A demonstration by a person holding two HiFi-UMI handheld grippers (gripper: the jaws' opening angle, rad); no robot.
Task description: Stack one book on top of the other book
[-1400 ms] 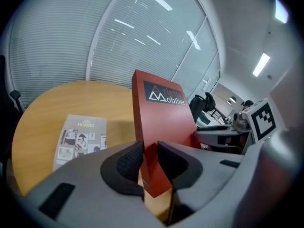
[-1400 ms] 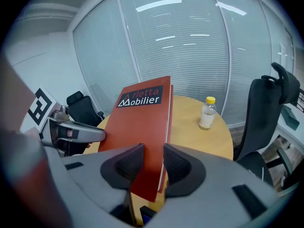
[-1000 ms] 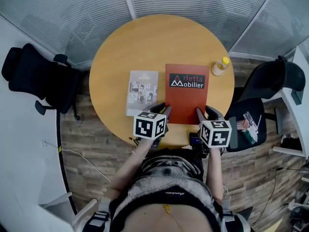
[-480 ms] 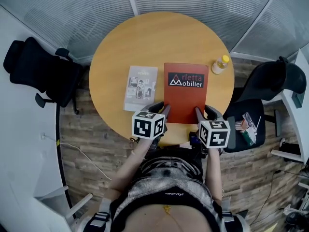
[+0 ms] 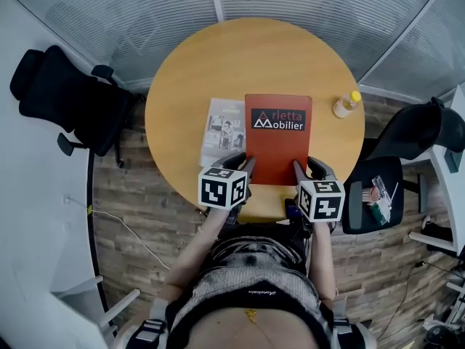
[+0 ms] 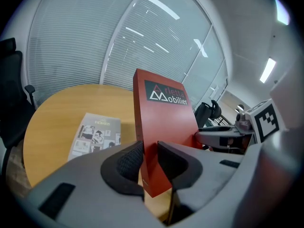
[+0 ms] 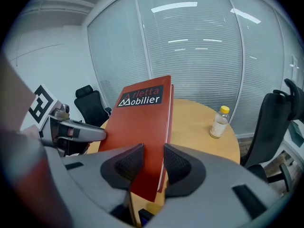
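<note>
1. Head view: left gripper (image 5: 244, 165) and right gripper (image 5: 309, 168) each clamped on a near corner of the red book (image 5: 277, 144).
2. Red book raised off the table (image 5: 182, 78), left edge just beside the grey book (image 5: 221, 131).

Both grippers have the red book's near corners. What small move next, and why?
Probably carry the red book left until it is over the grey booklet. The left gripper and right gripper clamp its near corners, yet it reaches only the booklet's right edge; lowering now would likely stack it lopsided.
</note>
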